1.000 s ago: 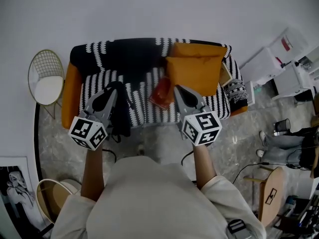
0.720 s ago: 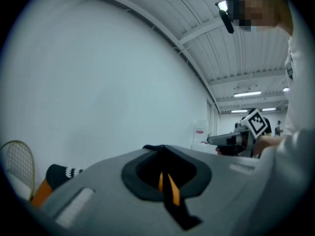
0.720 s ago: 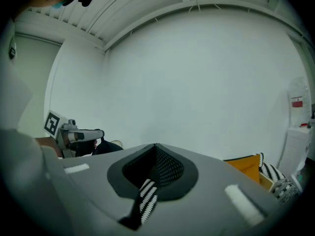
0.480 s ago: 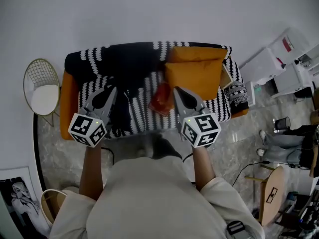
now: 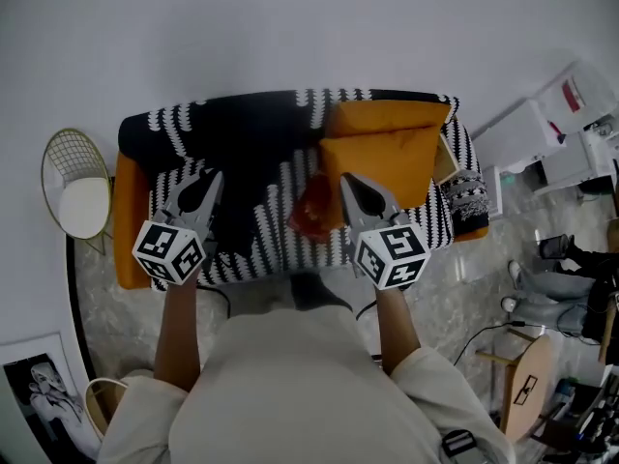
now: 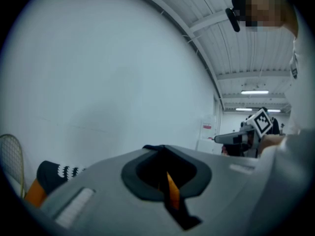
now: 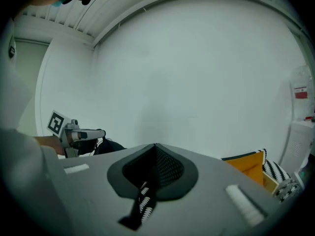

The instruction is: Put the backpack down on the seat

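Now the backpack (image 5: 238, 211) is over the seat (image 5: 276, 245) of the sofa, while a second ago it hung at the front edge, partly before it; the person has come closer and both grippers have moved forward. I judge that the bag already rests on the seat or nearly so, and only the letting go is left. The left gripper (image 5: 206, 177) has its jaws pressed together, with a dark sliver at their tip that seems to be the backpack's strap; the right gripper (image 5: 347, 179) is also pressed together, but pinches nothing. The backpack is black, soft and slumped, hard to separate from the black part of the knitted throw (image 5: 174, 129), which has white zigzag stripes. Two plump orange cushions (image 5: 379, 153) lean at the right, and a small red thing (image 5: 311, 206) lies beside them
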Available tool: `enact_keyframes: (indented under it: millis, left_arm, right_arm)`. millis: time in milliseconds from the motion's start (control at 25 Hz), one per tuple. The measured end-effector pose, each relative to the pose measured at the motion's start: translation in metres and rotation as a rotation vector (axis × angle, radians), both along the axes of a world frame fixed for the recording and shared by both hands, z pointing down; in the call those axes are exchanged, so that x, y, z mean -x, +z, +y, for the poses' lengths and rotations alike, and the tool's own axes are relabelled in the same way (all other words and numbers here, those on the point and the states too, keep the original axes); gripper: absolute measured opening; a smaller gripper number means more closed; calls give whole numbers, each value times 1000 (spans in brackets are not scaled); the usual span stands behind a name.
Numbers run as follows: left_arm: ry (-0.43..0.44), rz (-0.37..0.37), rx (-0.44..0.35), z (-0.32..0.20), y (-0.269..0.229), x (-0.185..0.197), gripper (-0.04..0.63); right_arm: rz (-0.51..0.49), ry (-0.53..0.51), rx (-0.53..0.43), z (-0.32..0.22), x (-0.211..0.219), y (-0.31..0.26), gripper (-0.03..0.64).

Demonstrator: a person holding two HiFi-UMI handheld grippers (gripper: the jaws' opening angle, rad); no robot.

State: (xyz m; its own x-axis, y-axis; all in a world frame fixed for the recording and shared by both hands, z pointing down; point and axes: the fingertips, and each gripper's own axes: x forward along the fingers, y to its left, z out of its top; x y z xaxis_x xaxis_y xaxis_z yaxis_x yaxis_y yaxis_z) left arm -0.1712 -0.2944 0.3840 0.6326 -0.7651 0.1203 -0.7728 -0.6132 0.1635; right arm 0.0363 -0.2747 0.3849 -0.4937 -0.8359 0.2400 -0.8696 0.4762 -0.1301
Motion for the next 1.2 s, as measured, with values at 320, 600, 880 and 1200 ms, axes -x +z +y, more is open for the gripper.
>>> enact_keyframes:
  millis: [320,600,880,1200]
  left_arm:
    - [20,17,89,-74,42,-25,2]
    - [60,4,162,-135,84,-54,2]
    - [106,-18,238,-190,120,-95,2]
    - [179,-19,299,-247,151,-137,2]
  right_arm:
    - [19,-10,71,-60,-14,32,6]
    - [24,22,103,-101,-34,53,6]
    - [2,77,154,-139,-70,81,6]
    - [-14,123,206,-177,-88,108,6]
